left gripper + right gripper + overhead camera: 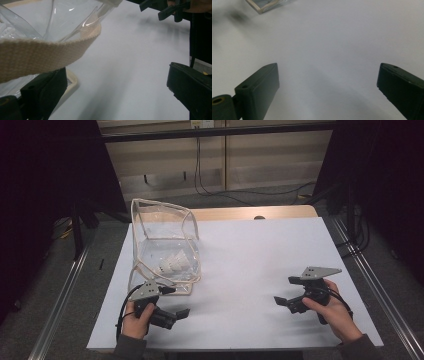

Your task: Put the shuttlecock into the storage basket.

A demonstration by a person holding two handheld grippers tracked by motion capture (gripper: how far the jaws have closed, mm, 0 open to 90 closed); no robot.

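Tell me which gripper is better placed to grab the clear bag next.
Left. The left gripper sits open right beside the clear bag, whose cream strap crosses just above one of its jaws. The right gripper, also open, hovers over bare white table, well away from the bag.

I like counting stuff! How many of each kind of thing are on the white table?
Clear plastic bag with cream fabric trim: 1
White feathered shuttlecocks inside it: 2
Black two-jaw grippers, left and right: 2
Total: 5
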